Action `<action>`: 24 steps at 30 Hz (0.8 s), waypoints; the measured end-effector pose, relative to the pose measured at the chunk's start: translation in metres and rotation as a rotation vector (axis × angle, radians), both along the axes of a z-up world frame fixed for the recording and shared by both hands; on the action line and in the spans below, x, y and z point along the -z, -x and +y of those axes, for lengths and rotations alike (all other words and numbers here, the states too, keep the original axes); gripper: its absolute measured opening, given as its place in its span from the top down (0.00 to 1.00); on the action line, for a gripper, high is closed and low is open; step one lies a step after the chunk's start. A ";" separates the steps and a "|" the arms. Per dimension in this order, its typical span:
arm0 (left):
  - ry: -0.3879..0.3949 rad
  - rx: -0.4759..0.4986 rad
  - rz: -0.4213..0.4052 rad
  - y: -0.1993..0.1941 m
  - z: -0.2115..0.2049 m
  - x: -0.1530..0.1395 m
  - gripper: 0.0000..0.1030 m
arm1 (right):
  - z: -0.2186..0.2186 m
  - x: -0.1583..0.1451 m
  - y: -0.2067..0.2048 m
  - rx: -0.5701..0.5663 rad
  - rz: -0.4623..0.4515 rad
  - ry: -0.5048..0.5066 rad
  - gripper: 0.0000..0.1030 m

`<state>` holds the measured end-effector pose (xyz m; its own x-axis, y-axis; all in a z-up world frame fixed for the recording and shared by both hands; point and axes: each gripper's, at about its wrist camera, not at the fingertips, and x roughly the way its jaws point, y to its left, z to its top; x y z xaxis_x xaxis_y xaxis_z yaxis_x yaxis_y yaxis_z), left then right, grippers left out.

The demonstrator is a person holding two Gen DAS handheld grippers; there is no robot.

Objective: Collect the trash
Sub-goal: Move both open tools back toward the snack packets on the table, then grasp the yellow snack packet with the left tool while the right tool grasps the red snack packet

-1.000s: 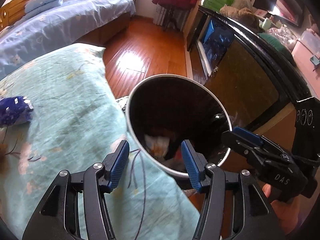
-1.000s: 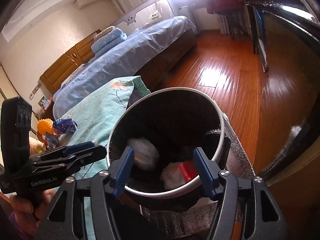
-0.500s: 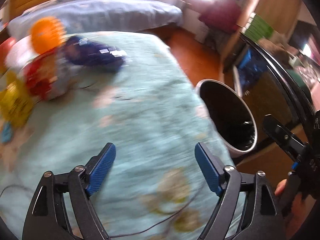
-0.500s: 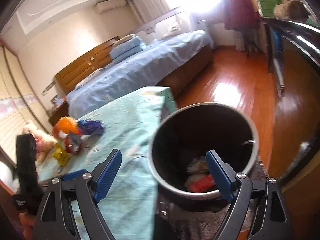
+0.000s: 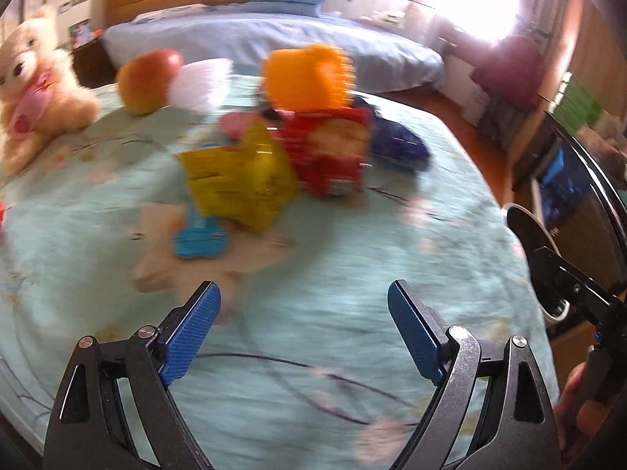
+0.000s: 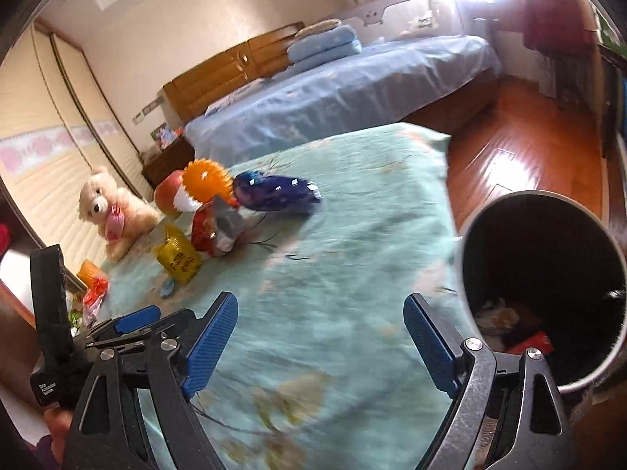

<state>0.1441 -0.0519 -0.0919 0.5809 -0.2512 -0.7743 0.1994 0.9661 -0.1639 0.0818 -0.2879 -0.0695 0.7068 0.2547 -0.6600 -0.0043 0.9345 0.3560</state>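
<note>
In the left wrist view, the left tool (image 5: 303, 331) hangs over a bed with a pale green cover (image 5: 352, 274). Its jaws have just been opening and now stand released, with nothing between them. The trash lies far from it in a loose pile: a yellow wrapper (image 5: 239, 180) leaning on a red packet (image 5: 333, 152), a dark blue wrapper (image 5: 395, 145) to the right, and a small blue wrapper (image 5: 200, 237) nearest. The picture is blurred, so the small blue piece may be something other than a wrapper. An orange spiky ball (image 5: 305, 76), an apple (image 5: 147, 78) and a teddy bear (image 5: 35, 82) sit just behind the pile.

In the right wrist view, the right tool (image 6: 319, 338) is likewise released and empty, its jaws having just been opening. The bin (image 6: 544, 293) stands at the near right, beside the bed's edge, with some trash already inside.

The main risk is picking wrongly: the toys and apple crowd the wrappers, so a hasty close could catch the ball. The thin wrappers could also slip free, or the tool could pinch the cover beneath them.
</note>
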 end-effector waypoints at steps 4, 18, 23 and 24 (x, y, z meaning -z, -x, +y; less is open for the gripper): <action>0.017 -0.033 -0.004 -0.013 0.019 -0.002 0.13 | 0.014 0.002 -0.015 -0.028 -0.008 -0.029 0.15; 0.032 0.013 0.001 -0.064 0.035 0.002 0.44 | 0.062 0.020 -0.088 -0.137 0.047 -0.161 0.33; 0.055 0.047 -0.007 -0.065 0.036 0.004 0.85 | 0.076 0.032 -0.109 -0.160 0.072 -0.194 0.47; 0.058 0.053 -0.001 -0.065 0.037 0.004 0.92 | 0.078 0.033 -0.112 -0.166 0.071 -0.204 0.60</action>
<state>0.2087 -0.0152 -0.0959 0.5662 -0.3261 -0.7570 0.2502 0.9431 -0.2191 0.1937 -0.2096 -0.1023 0.5982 0.4961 -0.6293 -0.1199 0.8319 0.5418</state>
